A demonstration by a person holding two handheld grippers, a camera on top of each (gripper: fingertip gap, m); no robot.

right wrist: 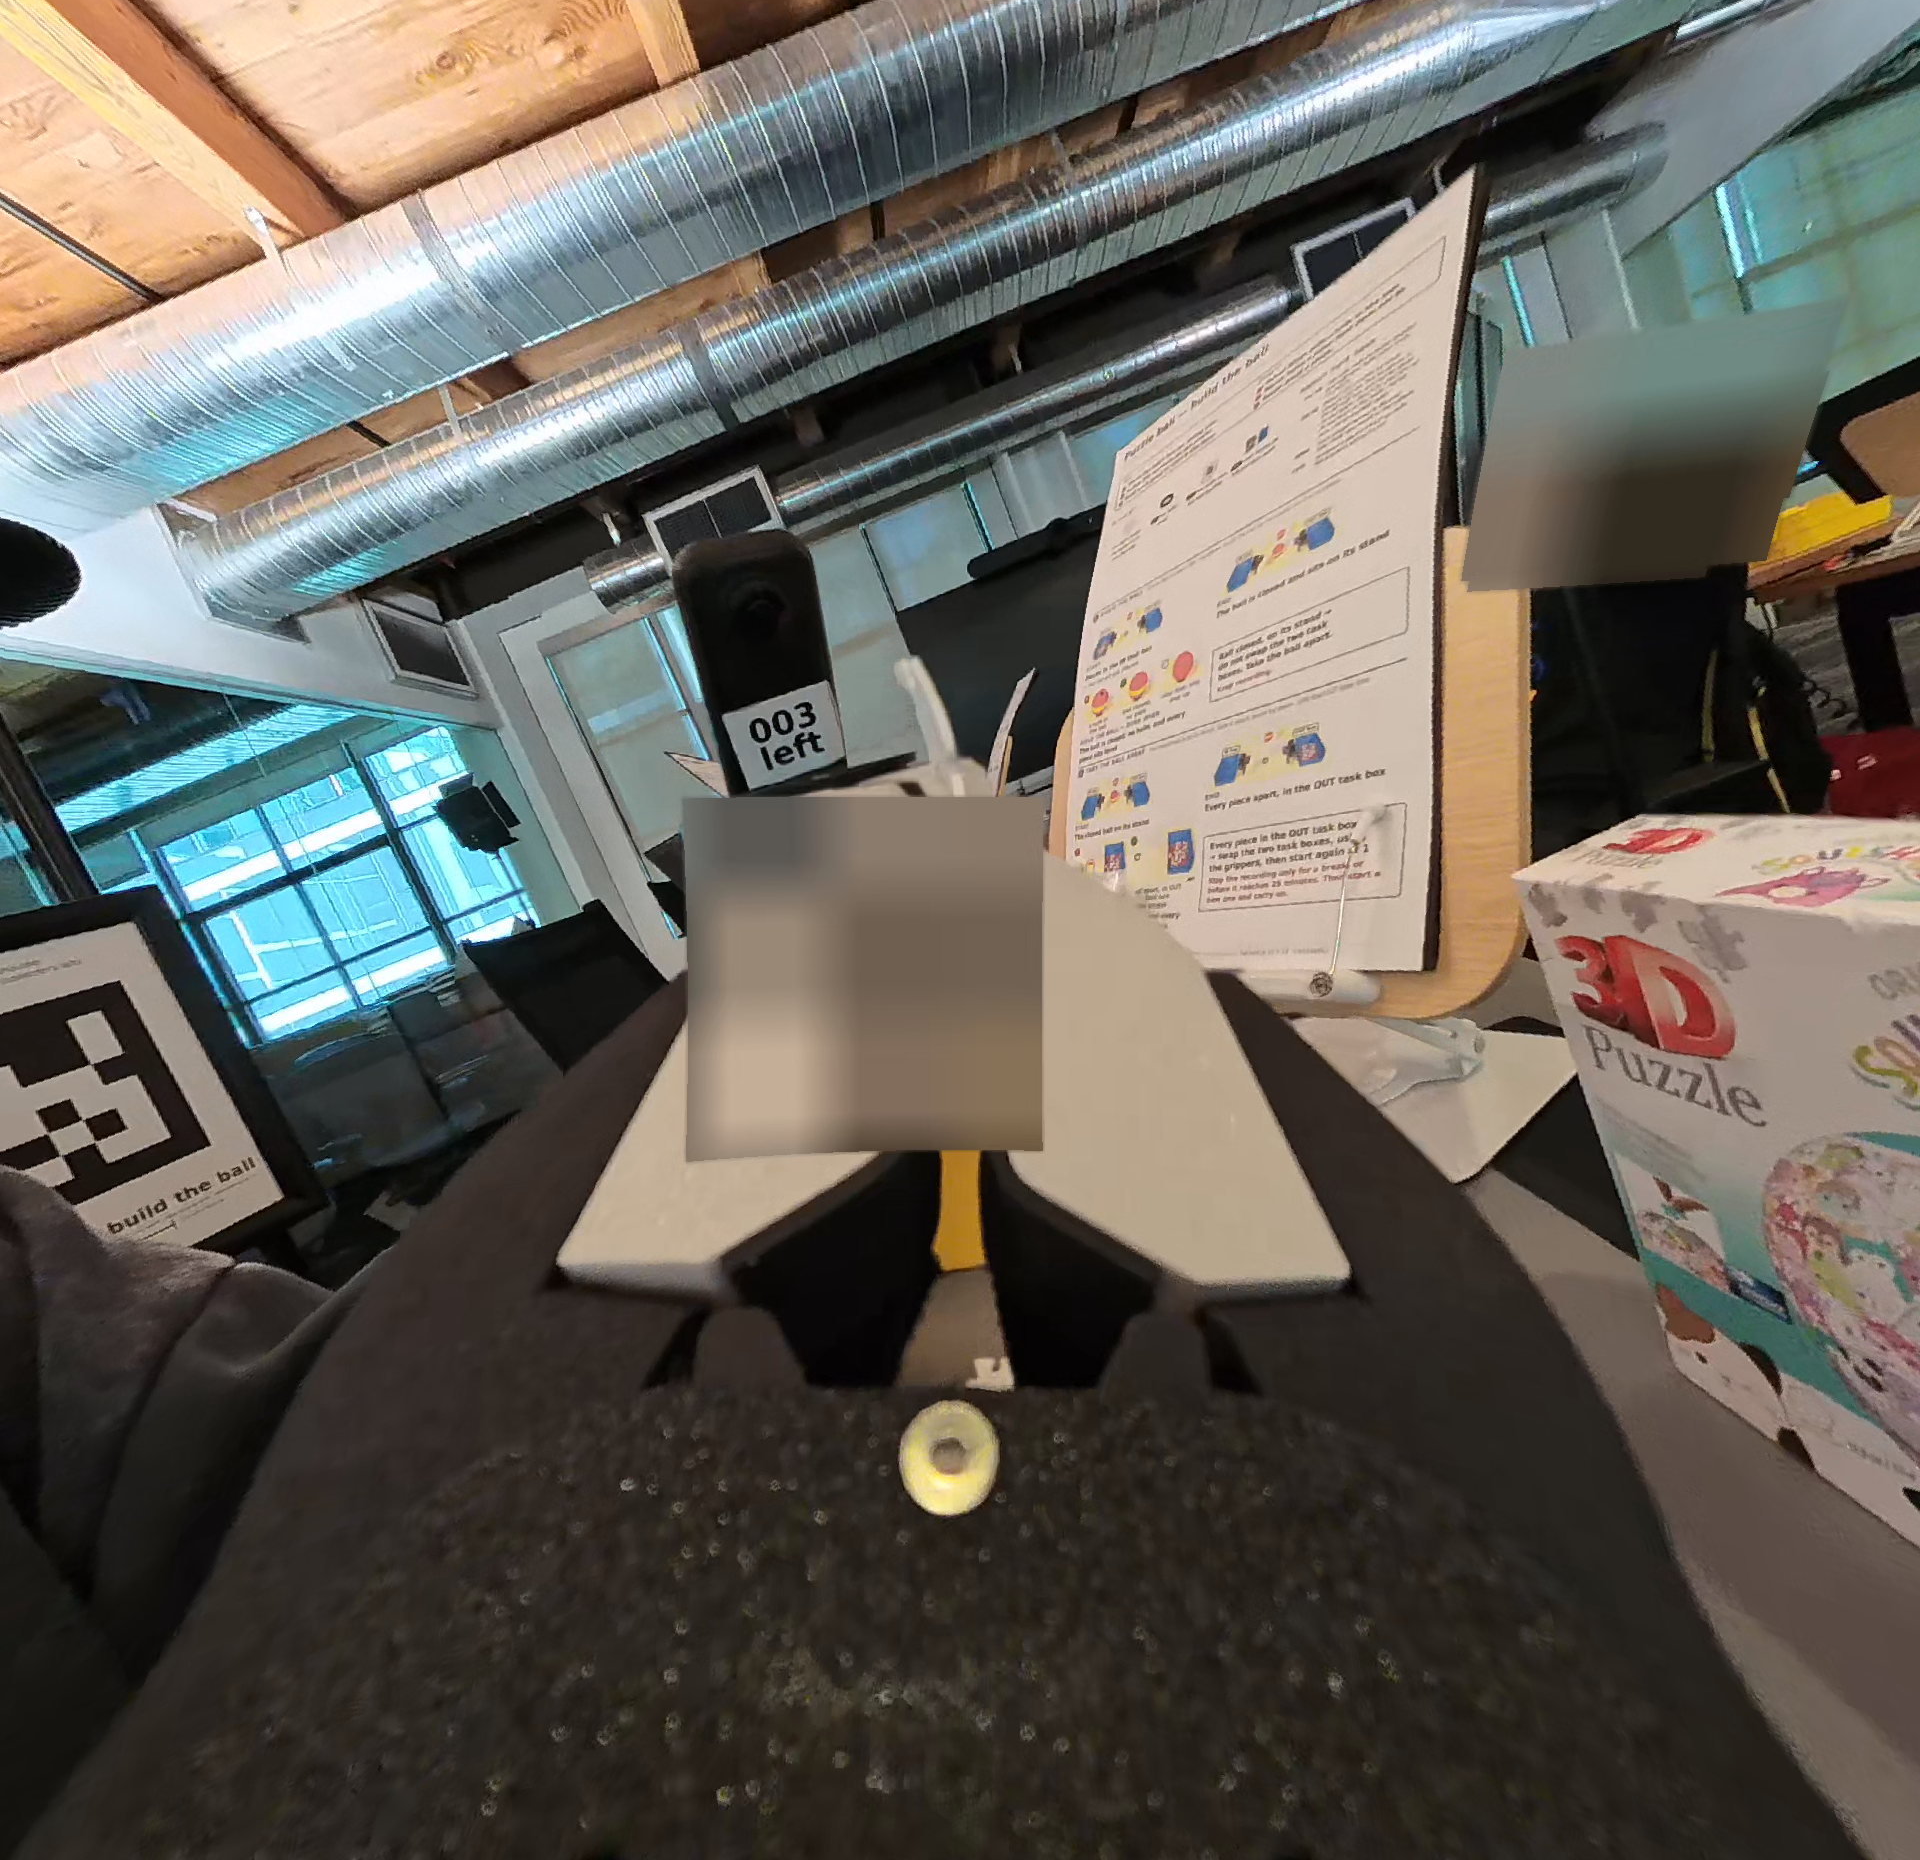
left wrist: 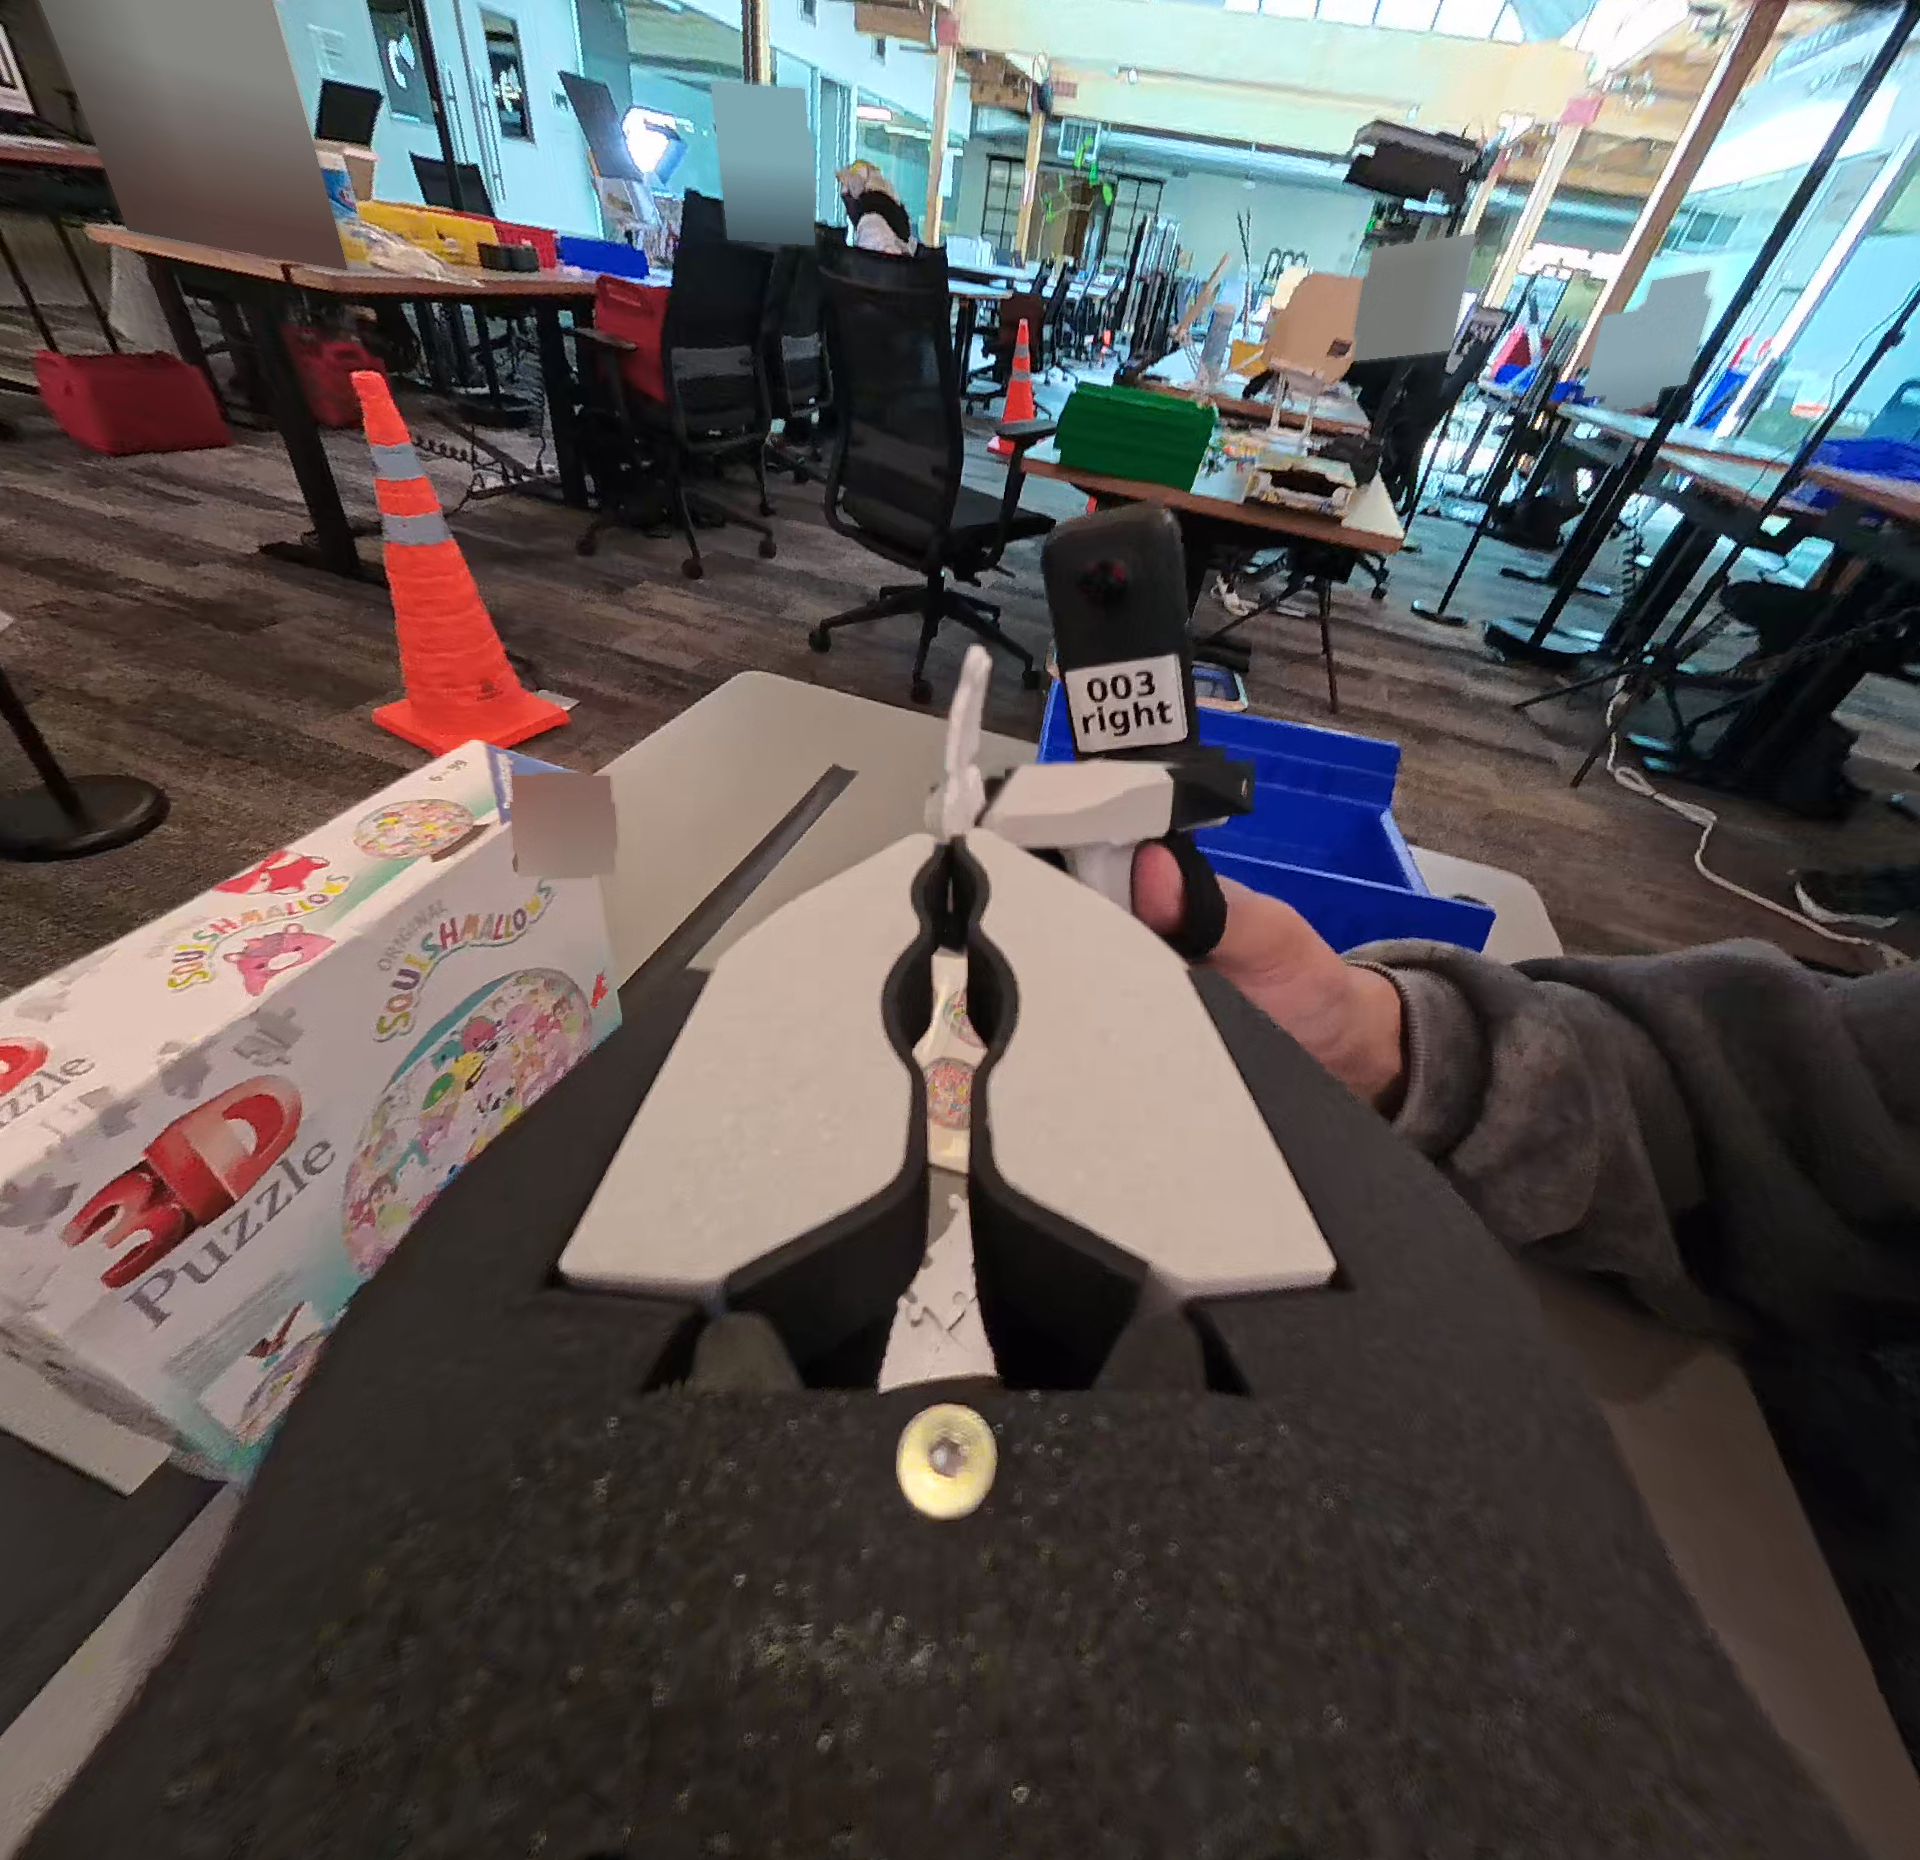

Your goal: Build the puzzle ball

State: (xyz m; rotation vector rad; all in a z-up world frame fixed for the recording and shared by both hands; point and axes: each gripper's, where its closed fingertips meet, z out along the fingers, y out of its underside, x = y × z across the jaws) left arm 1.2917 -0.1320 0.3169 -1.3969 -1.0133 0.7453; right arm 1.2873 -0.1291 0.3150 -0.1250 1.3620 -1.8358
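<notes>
Between the left gripper (left wrist: pixel 951 937) fingers, nearly closed, sits a strip of joined puzzle pieces (left wrist: pixel 948 1083); the right gripper (left wrist: pixel 971 813) meets its tip just beyond, puzzle box (left wrist: pixel 260 1083) at left. Right wrist view: right gripper (right wrist: pixel 961 1135) tips are blurred over, can't tell its grip, though something yellow (right wrist: pixel 957 1213) shows in the gap; puzzle box (right wrist: pixel 1745 1135) at right.

Blk grippers, 2 white fingers (left wrist: pixel 790 1072) each; grey sleeve (left wrist: pixel 1662 1104).

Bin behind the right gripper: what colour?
Blue bin; clearest in the left wrist view.
</notes>
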